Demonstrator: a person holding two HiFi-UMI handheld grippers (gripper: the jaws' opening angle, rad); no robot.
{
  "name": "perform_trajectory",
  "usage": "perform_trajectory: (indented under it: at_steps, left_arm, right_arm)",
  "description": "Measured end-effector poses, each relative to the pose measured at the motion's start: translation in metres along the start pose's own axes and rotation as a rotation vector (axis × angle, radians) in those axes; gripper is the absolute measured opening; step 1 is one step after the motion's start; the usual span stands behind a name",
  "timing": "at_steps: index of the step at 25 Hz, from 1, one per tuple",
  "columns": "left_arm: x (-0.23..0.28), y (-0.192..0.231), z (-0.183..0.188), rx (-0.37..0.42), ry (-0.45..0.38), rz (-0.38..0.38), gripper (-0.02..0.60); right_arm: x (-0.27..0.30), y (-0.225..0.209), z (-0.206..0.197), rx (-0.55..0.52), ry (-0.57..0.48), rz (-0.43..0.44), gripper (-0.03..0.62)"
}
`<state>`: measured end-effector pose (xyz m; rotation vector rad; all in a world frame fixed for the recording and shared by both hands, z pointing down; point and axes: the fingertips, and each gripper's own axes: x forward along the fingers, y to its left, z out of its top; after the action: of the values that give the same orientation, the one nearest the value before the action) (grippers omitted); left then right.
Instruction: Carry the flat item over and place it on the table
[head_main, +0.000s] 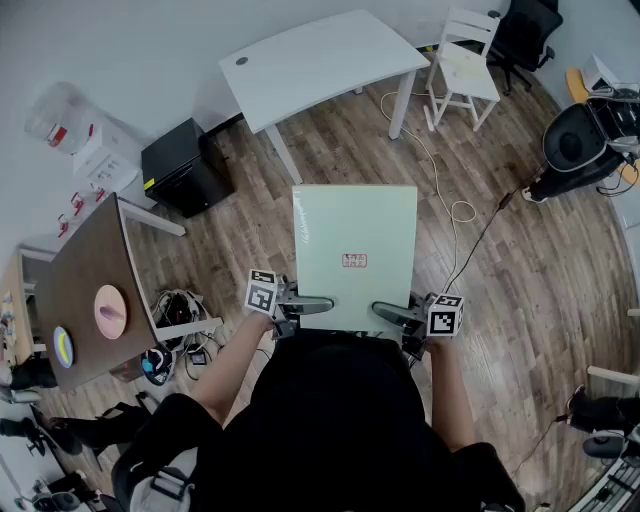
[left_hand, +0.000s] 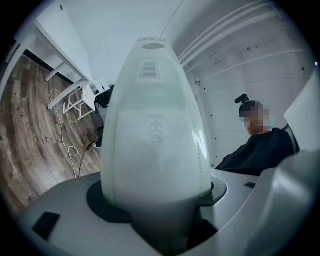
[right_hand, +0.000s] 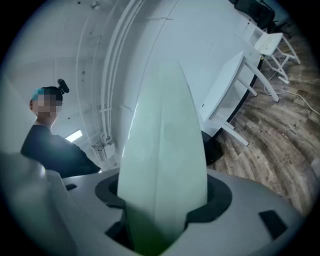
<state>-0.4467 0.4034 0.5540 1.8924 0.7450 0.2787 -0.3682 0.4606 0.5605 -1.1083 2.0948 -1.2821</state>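
Observation:
A flat pale green box (head_main: 355, 255) with a small red label hangs level in front of me, above the wooden floor. My left gripper (head_main: 308, 305) grips its near edge on the left, and my right gripper (head_main: 395, 312) grips the same edge on the right. Both are shut on it. In the left gripper view the box (left_hand: 155, 135) fills the gap between the jaws, and in the right gripper view the box (right_hand: 162, 165) stands edge-on between them. The white table (head_main: 320, 60) stands ahead, beyond the box's far edge, its top bare.
At my left is a brown table (head_main: 85, 260) with a pink plate (head_main: 110, 310). A black cabinet (head_main: 185, 165) sits by the wall. A white chair (head_main: 465, 60), a floor cable (head_main: 455, 205) and black equipment (head_main: 580, 145) lie to the right. A person (left_hand: 260, 145) stands behind.

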Motion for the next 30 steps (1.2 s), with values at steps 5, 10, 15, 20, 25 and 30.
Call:
perform_trajectory:
  at_steps: [5,10,15,20,25,30]
  left_arm:
    - [0.019,0.008,0.015,0.027,0.021,-0.005,0.318]
    - [0.031,0.013,0.020,0.048,0.021,0.009,0.318]
    - [0.044,0.021,0.022,0.035,0.003,0.030,0.318]
    - [0.055,0.028,0.026,0.023,0.001,0.048,0.318]
    - [0.066,0.044,0.051,0.022,0.014,0.044,0.318]
    - [0.081,0.073,0.094,0.002,0.041,0.010,0.318]
  right_arm:
    - [-0.012,-0.003,0.021,-0.026,-0.021,0.002,0.319]
    - [-0.021,-0.012,0.028,-0.040,-0.023,0.018,0.318]
    - [-0.033,-0.022,0.035,-0.014,-0.010,0.046,0.318]
    - [-0.040,-0.033,0.042,0.007,-0.012,0.060,0.318]
    - [-0.044,-0.048,0.068,0.006,-0.029,0.050,0.318]
    - [-0.046,-0.075,0.111,0.012,-0.064,0.008,0.318]
